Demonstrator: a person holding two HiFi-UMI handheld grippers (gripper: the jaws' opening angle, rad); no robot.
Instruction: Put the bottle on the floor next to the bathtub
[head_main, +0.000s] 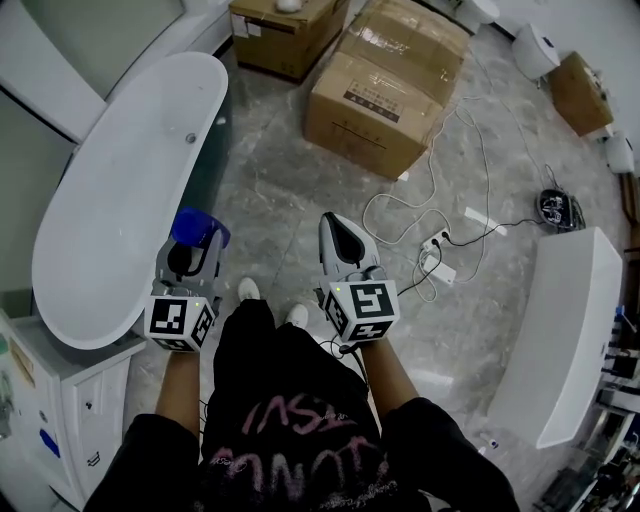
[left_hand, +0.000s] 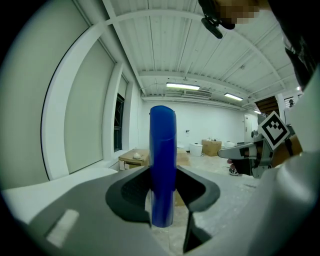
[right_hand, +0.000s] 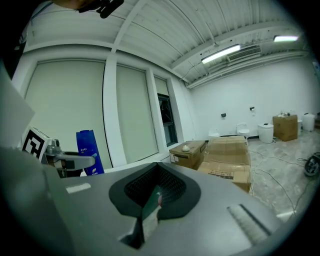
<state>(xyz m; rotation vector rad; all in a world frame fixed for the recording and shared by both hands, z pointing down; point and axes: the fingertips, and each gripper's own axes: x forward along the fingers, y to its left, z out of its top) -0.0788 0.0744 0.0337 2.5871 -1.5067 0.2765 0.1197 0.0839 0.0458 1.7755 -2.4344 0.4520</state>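
- Far left edge of the head view: a white cabinet stands against the near end of the bathtub, which runs along the left edge of the floor.
- Left gripper: jaws are closed part-way onto the bottle. They pinch its broad faces at about mid-height.
- The bottle is blue and upright, held in the air off the surface, just beside the tub's right rim near its near end.
- Handling, as a guess: smooth plastic, likely light and stiff enough for a firm pinch. It could slip, and it is tall and flat, so it may topple once set down. A mid-body hold looks sound.
- The strip of floor along the tub's right edge looks bare. The person's shoes are just beside it.
- Right gripper: jaws are together with nothing in them, held apart from the bottle.
- Far edge, centre: cardboard boxes, well away from the drop spot.
- Right of centre: loose cables and a power strip are a trip risk, not in the bottle's way.
- Right edge: a second white tub, or possibly a basin.
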